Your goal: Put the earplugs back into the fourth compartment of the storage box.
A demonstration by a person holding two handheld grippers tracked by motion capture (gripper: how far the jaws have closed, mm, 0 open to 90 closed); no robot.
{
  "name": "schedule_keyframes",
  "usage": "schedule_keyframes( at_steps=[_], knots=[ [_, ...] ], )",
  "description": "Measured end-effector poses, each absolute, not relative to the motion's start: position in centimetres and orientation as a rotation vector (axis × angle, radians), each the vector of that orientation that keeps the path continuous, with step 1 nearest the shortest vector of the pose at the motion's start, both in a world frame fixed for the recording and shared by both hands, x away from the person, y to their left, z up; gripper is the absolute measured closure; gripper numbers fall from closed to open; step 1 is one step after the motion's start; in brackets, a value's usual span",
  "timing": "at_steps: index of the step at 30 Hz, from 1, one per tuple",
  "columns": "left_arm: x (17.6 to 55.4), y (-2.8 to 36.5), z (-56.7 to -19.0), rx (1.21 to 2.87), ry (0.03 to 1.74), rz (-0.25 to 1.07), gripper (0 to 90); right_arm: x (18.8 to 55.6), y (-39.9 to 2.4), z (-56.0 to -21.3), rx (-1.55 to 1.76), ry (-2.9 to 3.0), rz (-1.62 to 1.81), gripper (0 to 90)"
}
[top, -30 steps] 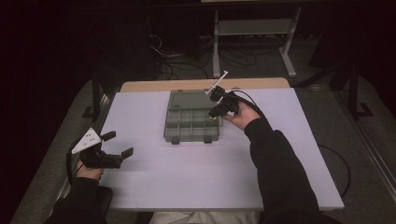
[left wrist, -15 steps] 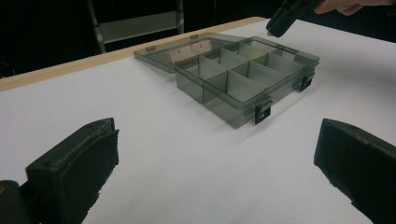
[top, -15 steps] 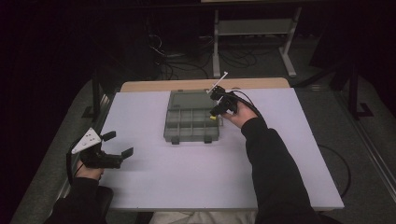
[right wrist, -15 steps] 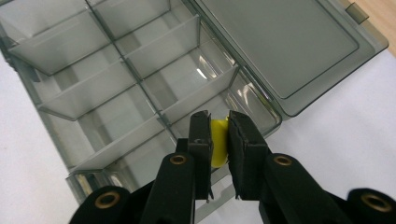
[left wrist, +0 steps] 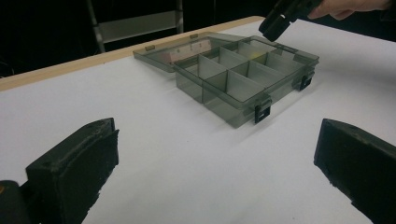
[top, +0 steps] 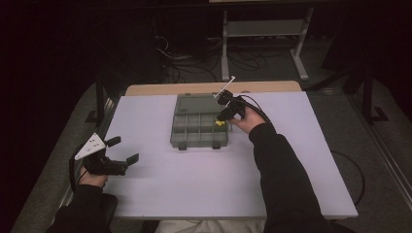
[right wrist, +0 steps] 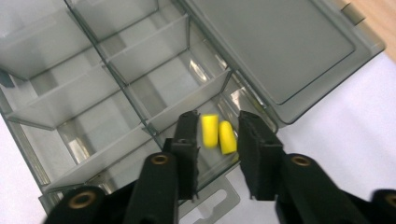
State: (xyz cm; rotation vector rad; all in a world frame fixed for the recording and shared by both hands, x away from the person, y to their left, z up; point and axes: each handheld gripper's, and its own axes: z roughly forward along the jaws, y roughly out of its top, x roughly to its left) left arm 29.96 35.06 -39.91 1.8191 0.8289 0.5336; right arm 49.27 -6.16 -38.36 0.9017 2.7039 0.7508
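Spreading across most of the high view, the white tabletop (top: 204,189) carries everything, with a strip of bare wood showing along its far edge. A grey see-through compartment box (top: 199,127) sits toward the far edge, about midway between the left and right edges, its lid (top: 197,103) folded flat open on the far side and its two black latches (left wrist: 263,112) on the near wall. The right gripper (top: 226,115) hangs over the box's right end, held by the person's right hand (top: 246,120); in the right gripper view its jaws stand a little apart, one on each side of two yellow foam plugs (right wrist: 218,134). The plugs sit side by side between the jaws, over a compartment at that end of the box, and I cannot tell whether the pads touch them. The left gripper (top: 121,151) rests near the tabletop's left edge toward the near corner, well apart from the box, its jaws wide apart and holding nothing.
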Motion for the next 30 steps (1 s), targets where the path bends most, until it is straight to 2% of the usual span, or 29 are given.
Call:
schedule_keyframes(
  at_steps=[5,7,13,16,20,30],
  knots=[
    [30.0,35.0,-39.9,1.819,0.829,0.535,0.0,48.8,-6.4,-37.7,0.892,2.662,0.757,45.0],
    [30.0,35.0,-39.9,1.821,0.827,0.537,0.0,48.6,-6.4,-37.4,0.886,2.628,0.751,41.4],
    [29.9,34.9,-39.9,1.823,0.826,0.537,0.0,47.7,-7.0,-36.6,0.898,2.583,0.792,14.9],
    [29.9,34.9,-39.9,1.828,0.826,0.538,0.0,47.2,-7.4,-36.4,0.896,2.580,0.824,11.3],
    [29.9,34.9,-39.9,1.826,0.826,0.540,0.0,46.6,-8.1,-36.3,0.909,2.588,0.847,1.5],
    [29.9,34.8,-39.9,1.829,0.825,0.541,0.0,44.5,-10.7,-36.3,0.942,2.552,0.917,0.6]
  ],
)
